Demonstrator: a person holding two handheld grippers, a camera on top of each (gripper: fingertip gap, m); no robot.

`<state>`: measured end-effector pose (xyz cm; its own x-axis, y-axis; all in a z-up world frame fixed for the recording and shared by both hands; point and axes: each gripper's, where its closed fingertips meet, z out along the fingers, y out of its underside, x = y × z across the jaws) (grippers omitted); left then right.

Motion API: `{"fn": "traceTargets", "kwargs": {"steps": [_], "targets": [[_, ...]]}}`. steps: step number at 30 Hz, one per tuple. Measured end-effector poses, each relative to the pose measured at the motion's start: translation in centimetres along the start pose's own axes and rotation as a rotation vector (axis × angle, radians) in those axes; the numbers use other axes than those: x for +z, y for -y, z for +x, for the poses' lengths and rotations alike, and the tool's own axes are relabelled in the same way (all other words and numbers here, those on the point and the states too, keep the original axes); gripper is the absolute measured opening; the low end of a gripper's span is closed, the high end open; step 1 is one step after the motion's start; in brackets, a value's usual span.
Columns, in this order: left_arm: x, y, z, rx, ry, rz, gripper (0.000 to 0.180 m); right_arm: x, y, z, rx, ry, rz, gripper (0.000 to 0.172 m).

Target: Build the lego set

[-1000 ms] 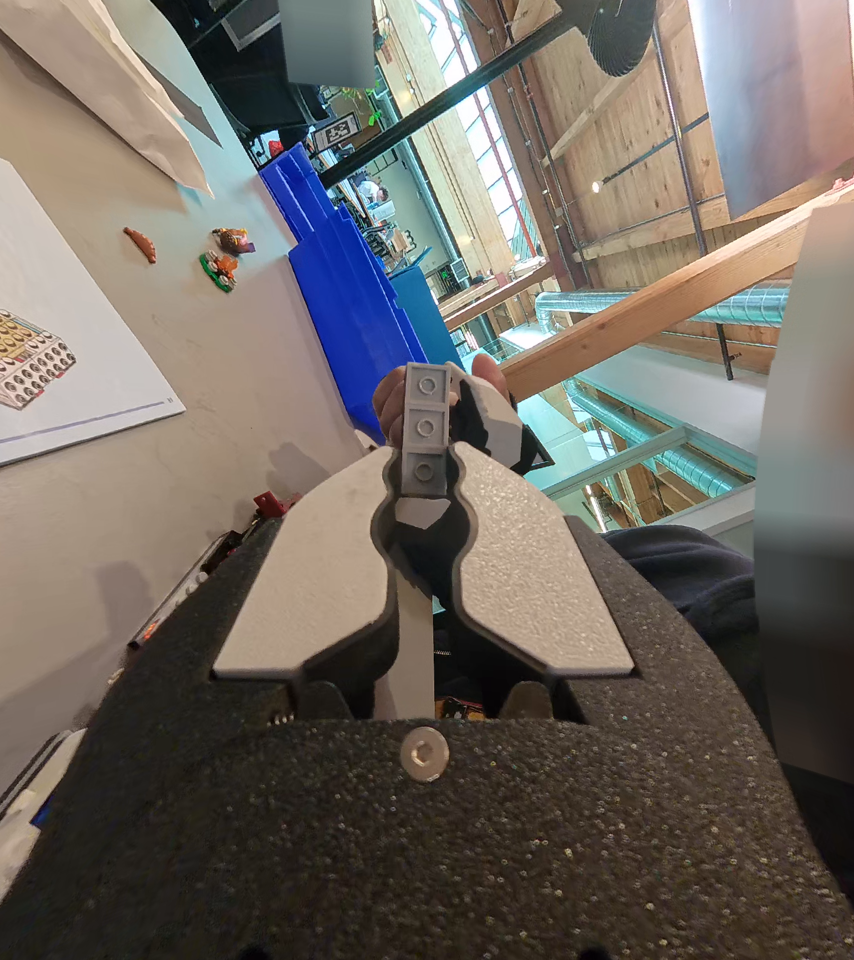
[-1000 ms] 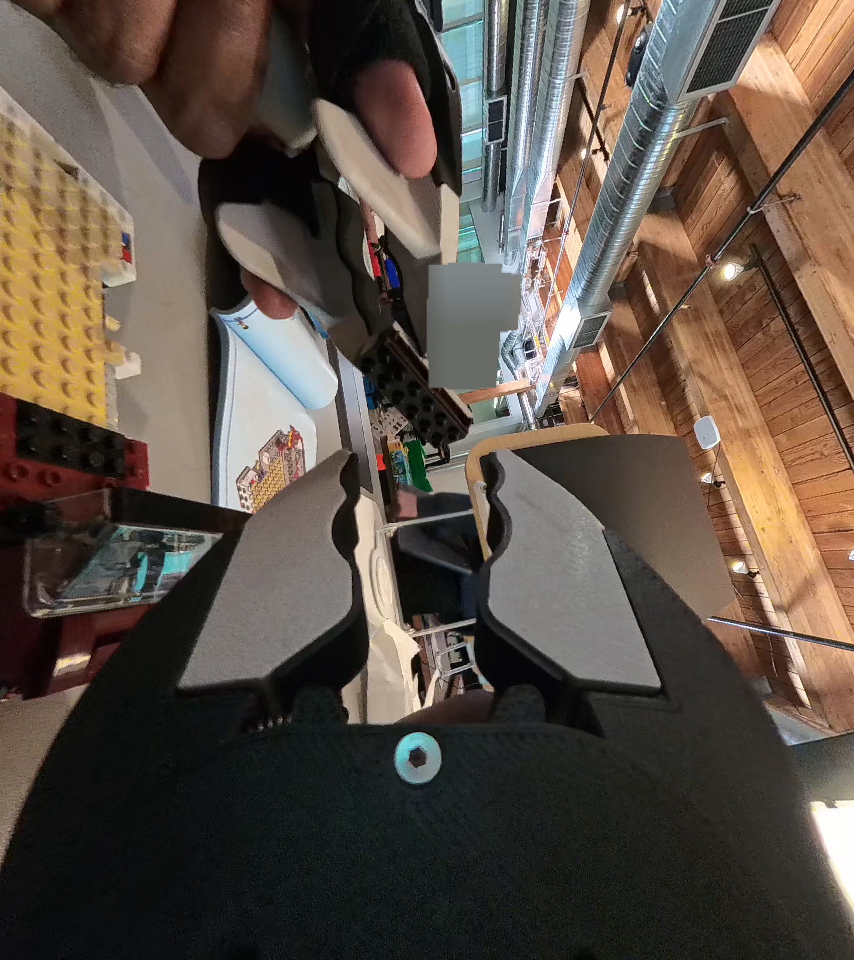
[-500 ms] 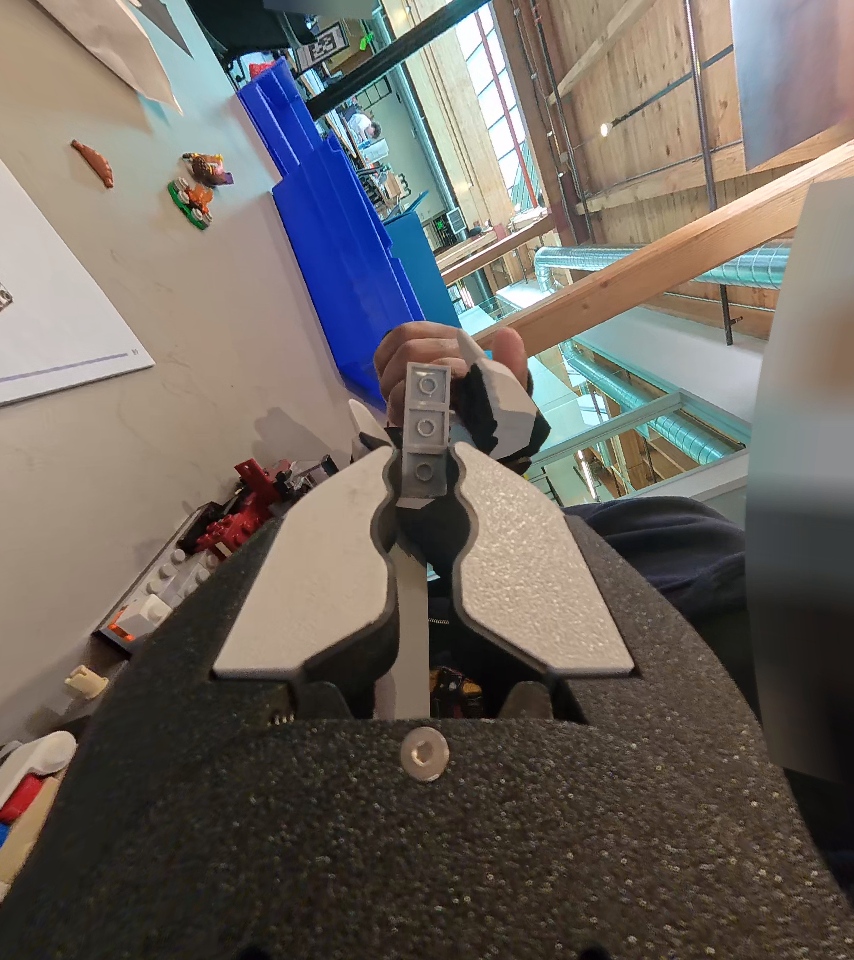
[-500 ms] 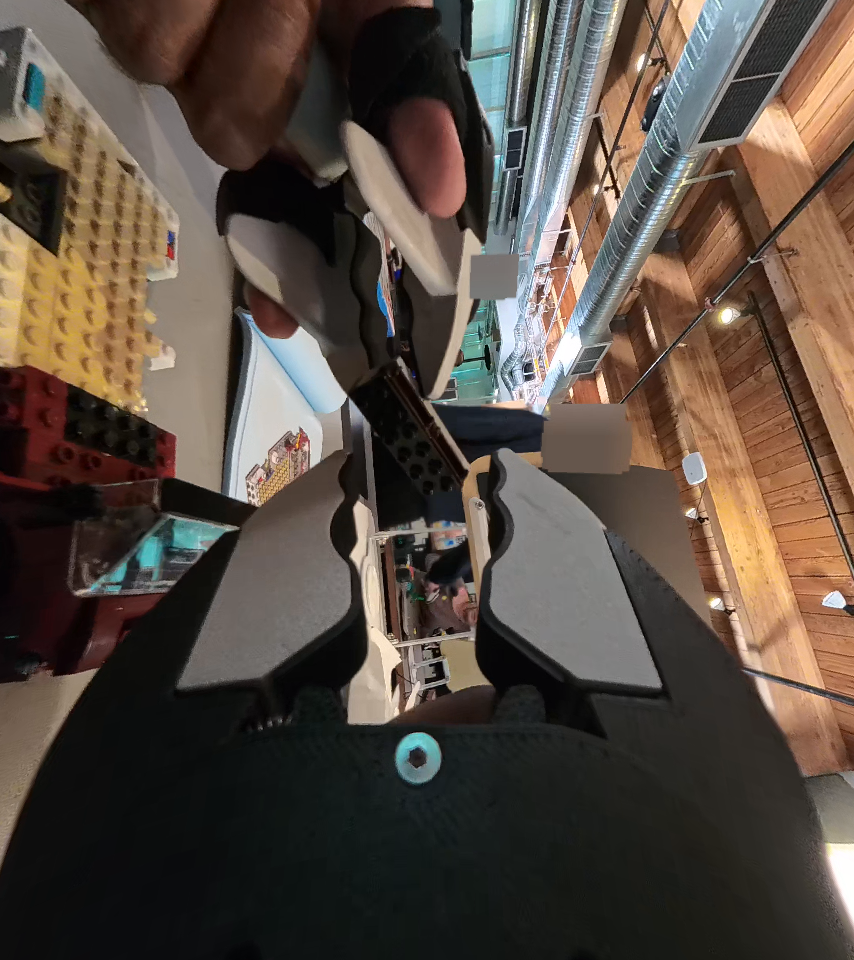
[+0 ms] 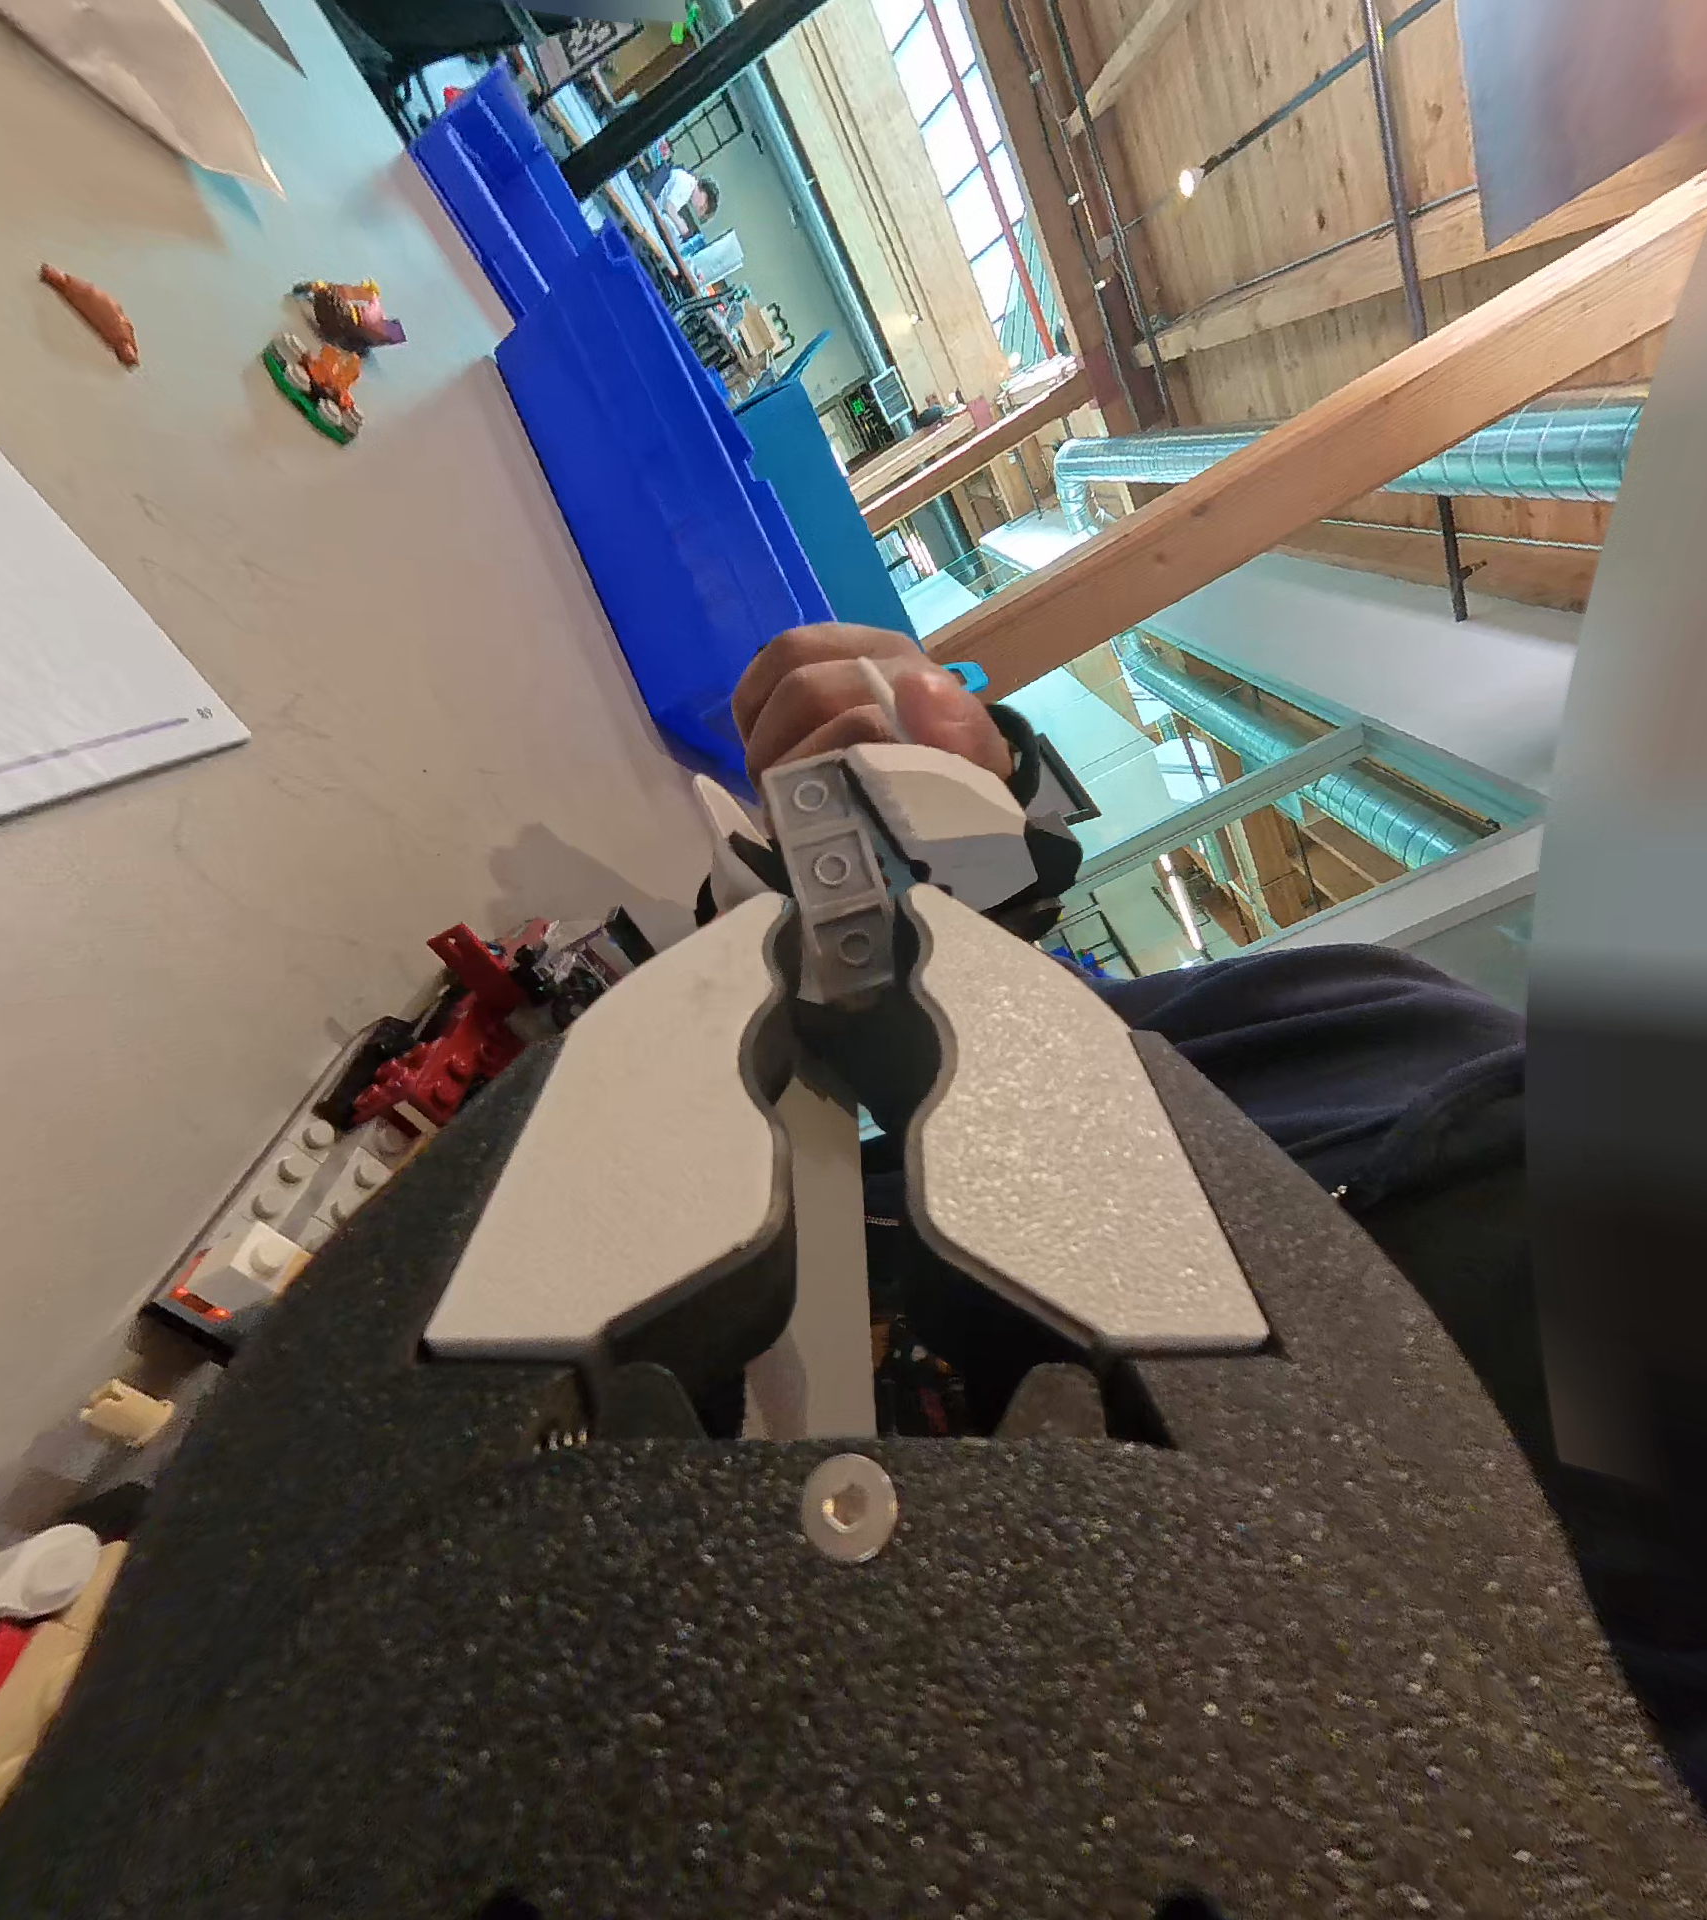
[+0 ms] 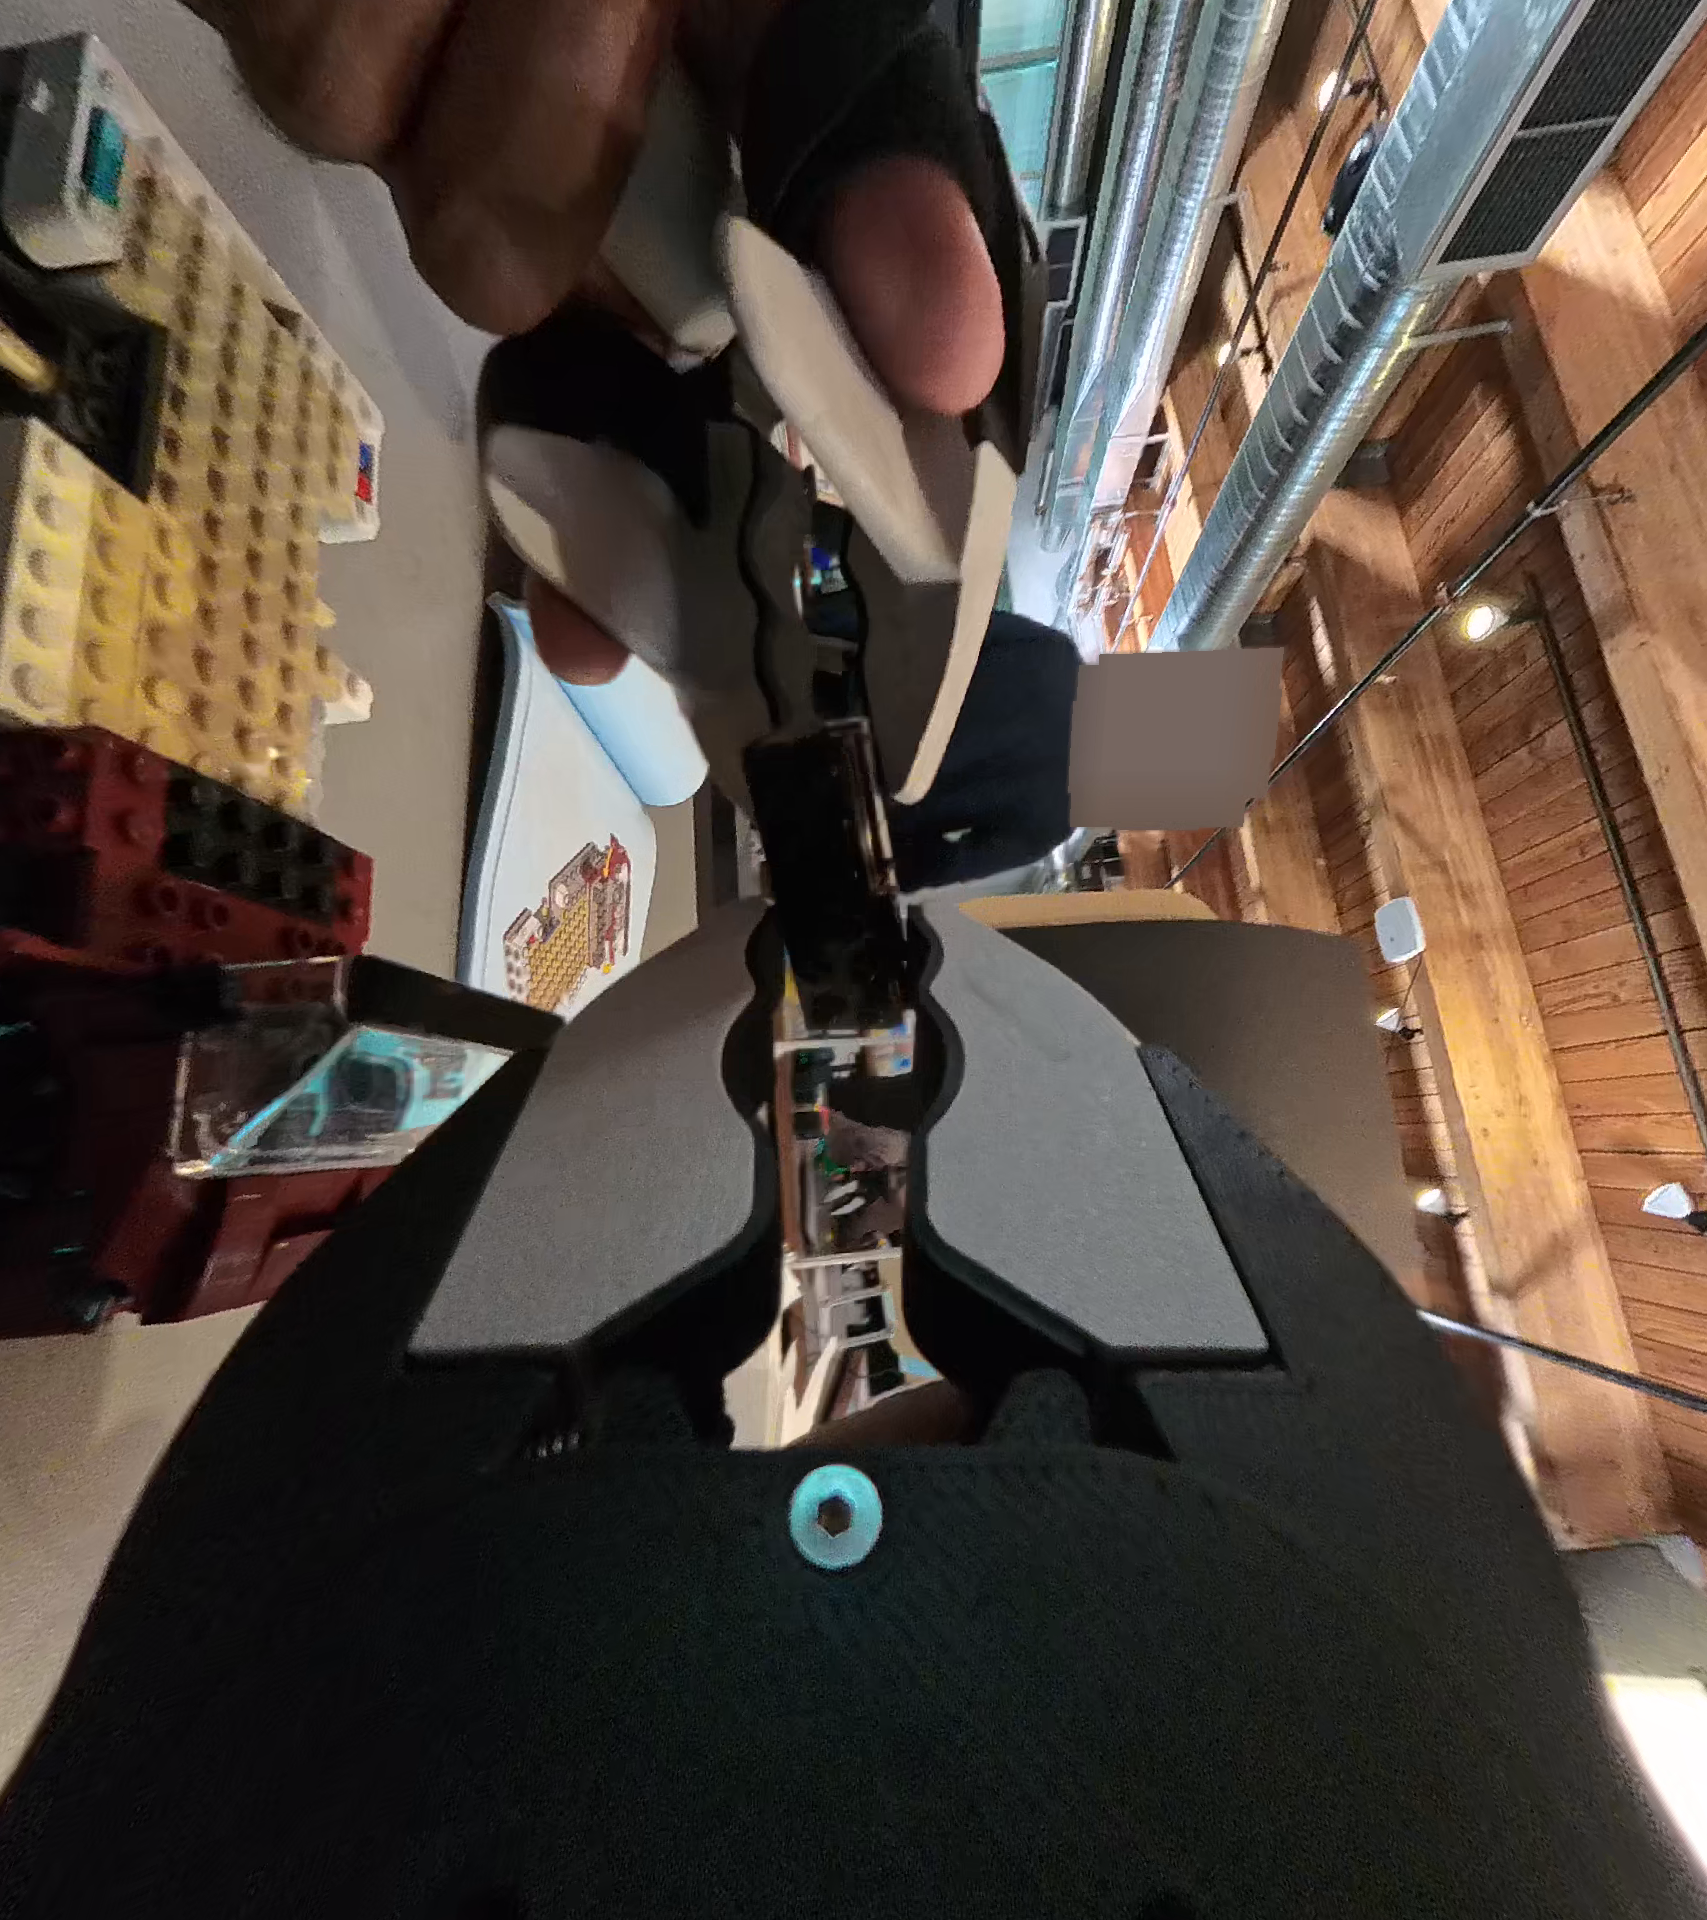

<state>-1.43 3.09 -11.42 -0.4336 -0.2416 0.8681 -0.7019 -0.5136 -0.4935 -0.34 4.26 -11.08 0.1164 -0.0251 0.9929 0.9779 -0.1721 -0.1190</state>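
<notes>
Closer now — red bricks [image 5: 433,1060] on grey table [image 5: 329,644], timber-walled room.

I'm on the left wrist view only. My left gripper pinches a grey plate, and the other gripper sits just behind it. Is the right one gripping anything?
Observer: Yes. The right gripper has both fingertips against a black piece that runs up into the left gripper.
Operator: What's beside the right gripper?
Observer: A dark red brick build carrying a clear wedge, to the left in its view.
Operator: And beyond that?
Observer: A tan studded plate.
</notes>
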Motion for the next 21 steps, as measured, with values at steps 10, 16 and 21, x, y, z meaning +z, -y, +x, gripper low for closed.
{"fn": "traceTargets", "kwargs": {"steps": [10,16,21], "targets": [[-1.8,2.2,0.4,0.584,0.184,0.049,0.029,-0.3,-3.8,-1.9,0.399,0.197,-0.407,0.02],[-0.9,1.0,0.4,0.764,0.211,-0.004,0.032,-0.7,-2.6,-2.1,0.619,0.219,-0.493,0.018],[-0.6,0.8,0.3,0.752,0.205,0.009,0.031,-0.7,-1.5,-3.2,0.682,0.253,-0.513,0.018]]}}
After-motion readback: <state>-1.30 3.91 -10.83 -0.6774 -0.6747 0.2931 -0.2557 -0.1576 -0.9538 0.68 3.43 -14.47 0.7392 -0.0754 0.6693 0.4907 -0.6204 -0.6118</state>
